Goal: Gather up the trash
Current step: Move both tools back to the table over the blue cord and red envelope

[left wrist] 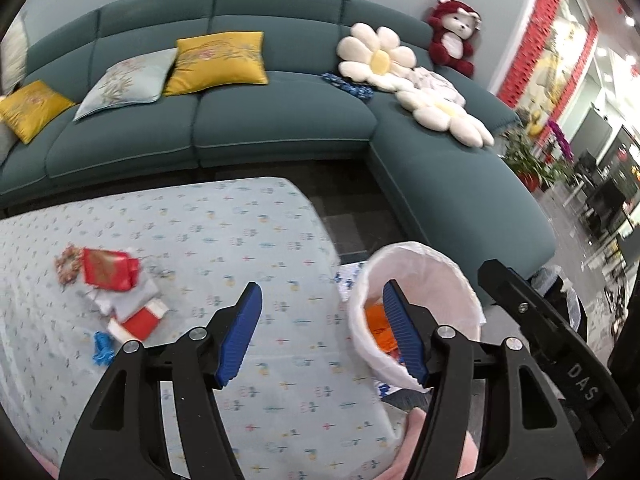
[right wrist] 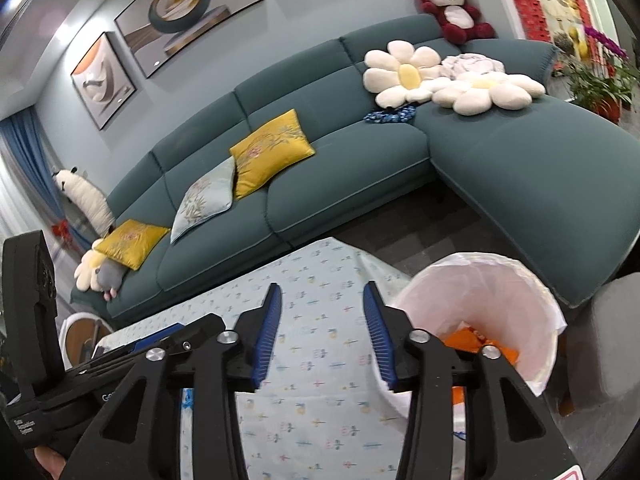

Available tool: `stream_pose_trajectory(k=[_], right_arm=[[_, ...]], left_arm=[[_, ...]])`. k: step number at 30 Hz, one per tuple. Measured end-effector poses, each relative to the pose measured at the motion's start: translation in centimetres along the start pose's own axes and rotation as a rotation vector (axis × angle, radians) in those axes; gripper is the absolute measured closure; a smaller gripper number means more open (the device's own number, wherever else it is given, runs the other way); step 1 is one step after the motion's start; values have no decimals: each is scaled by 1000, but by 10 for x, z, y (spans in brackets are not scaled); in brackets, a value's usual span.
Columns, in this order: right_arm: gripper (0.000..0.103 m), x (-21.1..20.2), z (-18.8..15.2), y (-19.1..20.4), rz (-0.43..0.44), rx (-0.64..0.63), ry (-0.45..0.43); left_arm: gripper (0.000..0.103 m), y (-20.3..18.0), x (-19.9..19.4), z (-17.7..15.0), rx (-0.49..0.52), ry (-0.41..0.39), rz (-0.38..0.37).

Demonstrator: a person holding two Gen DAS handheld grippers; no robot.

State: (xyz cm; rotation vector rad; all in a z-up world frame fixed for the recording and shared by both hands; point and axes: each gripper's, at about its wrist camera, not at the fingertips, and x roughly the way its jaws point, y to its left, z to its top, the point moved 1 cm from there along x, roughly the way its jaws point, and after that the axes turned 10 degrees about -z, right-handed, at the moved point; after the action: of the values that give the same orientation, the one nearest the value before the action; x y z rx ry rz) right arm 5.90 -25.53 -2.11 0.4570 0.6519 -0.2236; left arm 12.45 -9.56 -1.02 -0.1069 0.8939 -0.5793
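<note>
Left gripper (left wrist: 322,332) and right gripper (right wrist: 320,334) are held agape, empty. Red wrappers (left wrist: 108,276) are seen on the table (left wrist: 248,220), well left of the lined bin (left wrist: 416,312); orange trash (right wrist: 466,338) is inside.

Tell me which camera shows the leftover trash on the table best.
The left wrist view. It shows the red packet and the other scraps around it, with a small blue piece nearby, lying in the open on the tablecloth. The right wrist view shows bare tablecloth there; the black body of the other gripper covers its lower left corner.
</note>
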Motion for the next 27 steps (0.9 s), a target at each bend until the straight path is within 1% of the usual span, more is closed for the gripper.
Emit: stream_pose_trajectory(k=[2, 5, 9, 16, 18, 22, 27], right_arm=[[57, 1, -3, 13, 9, -17, 6], [56, 5, -10, 34, 20, -44, 21], [52, 11, -22, 55, 33, -63, 42], [52, 28, -50, 96, 56, -118, 108], [50, 33, -60, 108, 64, -137, 128], [49, 44, -72, 130, 74, -165, 160], [49, 63, -90, 154, 82, -196, 206]], left_arm=[[34, 14, -5, -1, -23, -9, 13], [29, 39, -13, -6, -63, -22, 47], [28, 77, -23, -16, -131, -19, 83], [26, 141, -38, -40, -235, -9, 143], [26, 159, -41, -49, -265, -2, 161], [22, 192, -42, -67, -324, 21, 197], [21, 225, -34, -87, -387, 65, 225]])
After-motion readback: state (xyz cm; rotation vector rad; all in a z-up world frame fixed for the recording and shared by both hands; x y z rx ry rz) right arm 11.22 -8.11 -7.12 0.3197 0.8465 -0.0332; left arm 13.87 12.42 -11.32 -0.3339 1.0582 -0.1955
